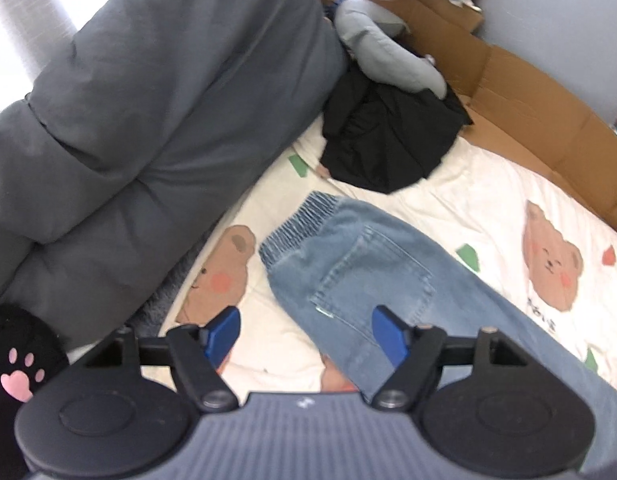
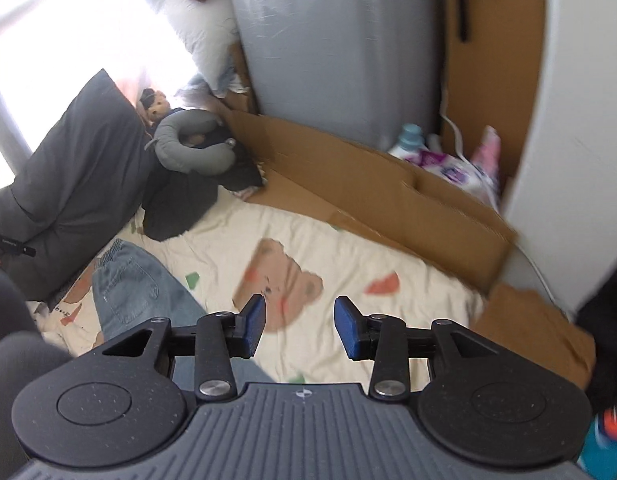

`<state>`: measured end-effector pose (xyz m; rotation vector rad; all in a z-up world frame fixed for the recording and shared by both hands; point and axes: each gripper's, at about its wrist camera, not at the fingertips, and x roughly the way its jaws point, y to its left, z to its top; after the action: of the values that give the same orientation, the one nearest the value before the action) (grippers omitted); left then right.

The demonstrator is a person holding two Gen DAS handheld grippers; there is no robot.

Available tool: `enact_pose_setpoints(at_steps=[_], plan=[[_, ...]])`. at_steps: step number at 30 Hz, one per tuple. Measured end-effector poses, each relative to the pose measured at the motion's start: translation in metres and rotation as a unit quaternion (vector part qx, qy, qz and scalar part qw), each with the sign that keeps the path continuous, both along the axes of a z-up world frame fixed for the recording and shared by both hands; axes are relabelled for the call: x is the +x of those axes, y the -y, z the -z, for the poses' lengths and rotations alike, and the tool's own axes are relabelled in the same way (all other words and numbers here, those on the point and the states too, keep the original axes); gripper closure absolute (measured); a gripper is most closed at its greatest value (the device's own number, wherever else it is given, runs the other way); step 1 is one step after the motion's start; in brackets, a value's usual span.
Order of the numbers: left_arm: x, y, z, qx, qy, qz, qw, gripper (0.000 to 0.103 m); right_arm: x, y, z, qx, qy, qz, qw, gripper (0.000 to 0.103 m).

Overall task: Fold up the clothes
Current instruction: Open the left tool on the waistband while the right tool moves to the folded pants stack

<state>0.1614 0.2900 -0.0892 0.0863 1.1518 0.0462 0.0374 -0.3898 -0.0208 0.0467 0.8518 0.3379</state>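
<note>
The jeans (image 1: pixel 360 276) lay flat on the bear-print bedsheet (image 1: pixel 488 184), elastic waistband toward the grey duvet (image 1: pixel 148 100), back pocket up, legs running off below the left gripper's view. As denim they would likely be soft but fairly weighty, limp enough to sag if lifted at a single point and not slippery. The gathered waistband or the thick side seams looked the firmest places to pinch, ideally at two corners so the cloth hung straight. They were mid-blue and faded, with a stitched patch pocket and a ruched waist, and seemed already doubled leg over leg, though that could not be told for sure.

Above the jeans, the left gripper (image 1: pixel 304 330) had its blue fingers spread wide, holding nothing. To the side of the jeans, over a printed bear, the right gripper (image 2: pixel 299 328) also had its fingers apart and empty.

Beyond the waistband sat a heap of black clothing (image 1: pixel 388 140), then a grey neck pillow (image 1: pixel 372 40), with flattened cardboard (image 1: pixel 528 120) along the sheet's far edge.
</note>
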Motion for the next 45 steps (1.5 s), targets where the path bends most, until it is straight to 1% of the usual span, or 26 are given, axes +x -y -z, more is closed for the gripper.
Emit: enact_pose_setpoints(at_steps=[3, 6, 9, 10, 12, 13, 14, 16, 20, 24, 28, 30, 34, 36, 40, 45], plan=[[-0.006, 0.006, 0.000, -0.006, -0.001, 0.001, 1.0000, 0.026, -0.039, 0.025, 0.007, 0.006, 0.004, 0.040, 0.999, 0.057], [-0.008, 0.013, 0.002, -0.002, -0.012, 0.003, 0.9999, 0.025, -0.073, 0.051, 0.017, 0.016, 0.007, 0.088, 0.996, 0.057], [-0.008, 0.022, 0.004, 0.003, -0.014, 0.007, 0.9999, 0.019, -0.103, 0.072, 0.029, 0.017, 0.001, 0.130, 0.991, 0.057], [-0.008, 0.024, 0.005, 0.003, -0.011, 0.008, 0.9999, 0.018, -0.113, 0.079, 0.033, 0.029, 0.001, 0.143, 0.989, 0.056], [-0.009, 0.028, 0.010, -0.002, -0.011, 0.003, 0.9999, 0.017, -0.132, 0.090, 0.042, 0.042, 0.004, 0.167, 0.985, 0.052], [-0.009, 0.030, 0.012, -0.004, -0.011, 0.000, 0.9999, 0.017, -0.141, 0.093, 0.048, 0.039, 0.006, 0.179, 0.983, 0.048], [-0.009, 0.031, 0.016, -0.008, -0.014, -0.004, 0.9999, 0.017, -0.150, 0.096, 0.055, 0.036, 0.007, 0.191, 0.981, 0.048], [-0.009, 0.035, 0.023, -0.015, -0.023, -0.009, 0.9996, 0.017, -0.168, 0.104, 0.072, 0.043, 0.003, 0.214, 0.976, 0.048], [-0.011, 0.044, 0.035, -0.014, -0.038, 0.004, 0.9992, 0.017, -0.202, 0.109, 0.110, 0.048, 0.014, 0.255, 0.966, 0.048], [-0.014, 0.045, 0.049, -0.002, -0.047, 0.001, 0.9989, 0.017, -0.231, 0.114, 0.158, 0.066, 0.005, 0.309, 0.949, 0.048], [-0.021, 0.039, 0.056, 0.003, -0.050, 0.006, 0.9987, 0.017, -0.255, 0.117, 0.201, 0.095, -0.011, 0.346, 0.933, 0.048], [-0.024, 0.034, 0.060, 0.004, -0.052, -0.002, 0.9986, 0.017, -0.265, 0.116, 0.218, 0.098, -0.022, 0.355, 0.930, 0.048], [-0.033, 0.022, 0.066, -0.008, -0.051, -0.027, 0.9983, 0.017, -0.281, 0.110, 0.248, 0.101, -0.040, 0.354, 0.929, 0.048], [-0.038, 0.018, 0.068, -0.013, -0.055, -0.038, 0.9977, 0.017, -0.288, 0.107, 0.263, 0.105, -0.044, 0.358, 0.927, 0.048], [-0.049, 0.015, 0.069, -0.006, -0.058, -0.036, 0.9977, 0.017, -0.302, 0.107, 0.292, 0.124, -0.046, 0.377, 0.917, 0.048], [-0.064, 0.009, 0.066, -0.012, -0.052, -0.036, 0.9980, 0.016, -0.317, 0.106, 0.329, 0.147, -0.059, 0.392, 0.906, 0.048]])
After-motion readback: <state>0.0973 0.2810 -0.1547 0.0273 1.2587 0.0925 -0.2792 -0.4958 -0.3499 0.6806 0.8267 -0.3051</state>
